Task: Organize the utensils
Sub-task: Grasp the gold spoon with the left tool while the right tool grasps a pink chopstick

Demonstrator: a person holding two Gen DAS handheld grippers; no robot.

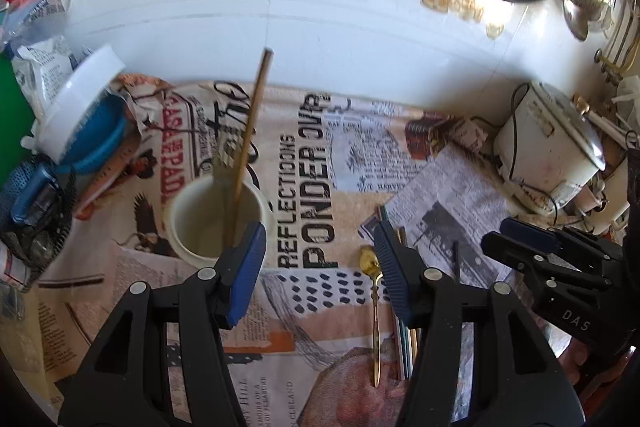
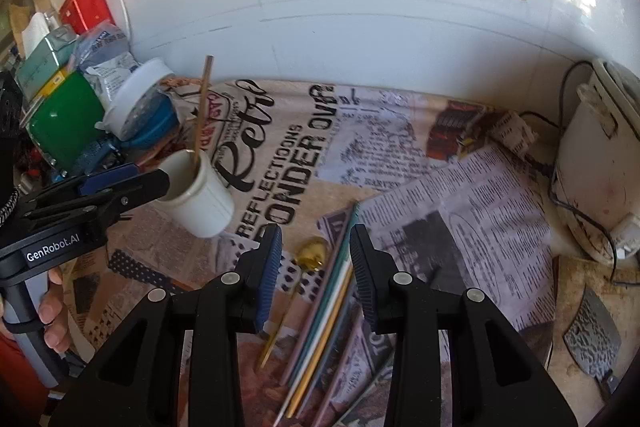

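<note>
A white cup [image 1: 208, 223] [image 2: 200, 199] stands on the printed newspaper cloth with one brown chopstick [image 1: 252, 131] [image 2: 201, 111] leaning in it. A gold spoon [image 1: 374, 307] [image 2: 296, 287] lies on the cloth beside a bundle of several coloured chopsticks [image 2: 328, 307] [image 1: 404, 339]. My left gripper [image 1: 320, 275] is open and empty, just right of the cup, with the spoon between its fingers. My right gripper [image 2: 316, 279] is open and empty, low over the spoon bowl and chopstick tips. Each gripper shows at the other view's edge [image 1: 532, 247] [image 2: 108, 187].
A white-lidded jar on a blue bowl [image 2: 140, 111] [image 1: 84, 115], a green box [image 2: 64, 131] and packets crowd the left. A white appliance with a cord [image 2: 600, 167] [image 1: 548, 143] stands at the right. A cleaver [image 2: 592, 331] lies front right. A white wall stands behind.
</note>
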